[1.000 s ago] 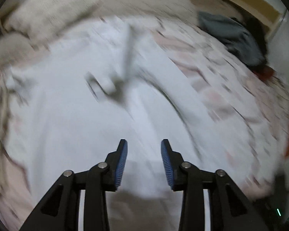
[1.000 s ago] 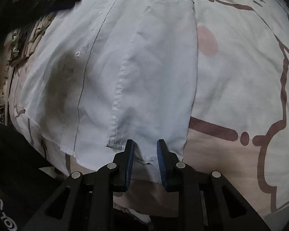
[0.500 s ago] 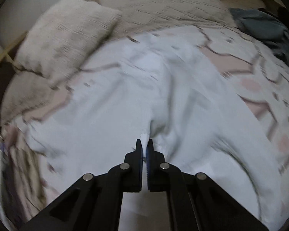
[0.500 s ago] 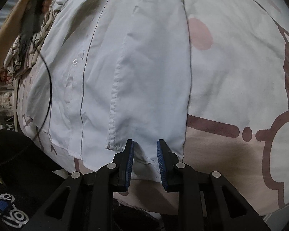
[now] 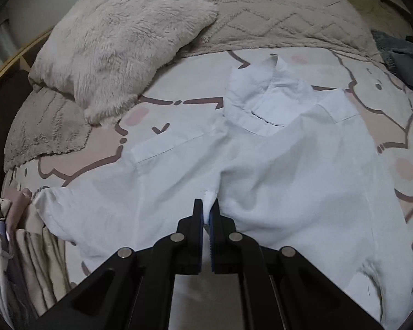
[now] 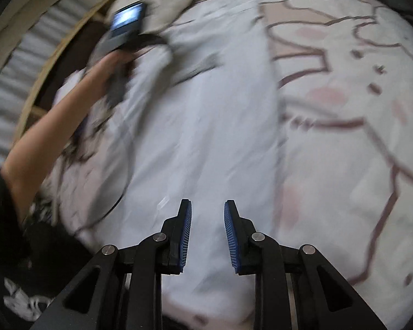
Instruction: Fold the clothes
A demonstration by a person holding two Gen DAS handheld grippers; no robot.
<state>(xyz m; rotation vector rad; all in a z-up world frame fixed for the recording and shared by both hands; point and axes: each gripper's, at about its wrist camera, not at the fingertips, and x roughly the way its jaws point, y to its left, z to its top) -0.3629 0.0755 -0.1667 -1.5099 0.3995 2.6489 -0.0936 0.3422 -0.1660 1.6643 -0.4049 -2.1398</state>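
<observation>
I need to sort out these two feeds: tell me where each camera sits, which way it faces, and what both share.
Left wrist: on the left gripper, looking down and forward over the white shirt towards the fluffy pillow; its jaws are pinched on a fold of shirt.
Right wrist: on the right gripper, looking down along the blurred shirt on the bed cover; jaws apart and empty, with the person's left forearm and its gripper in view.
Shared: shirt, bed cover, pillow.

place: home bedroom | evidence: bed (cartoon-print sheet (image 5: 162,115)), fluffy pillow (image 5: 118,38), blanket (image 5: 275,13)
</observation>
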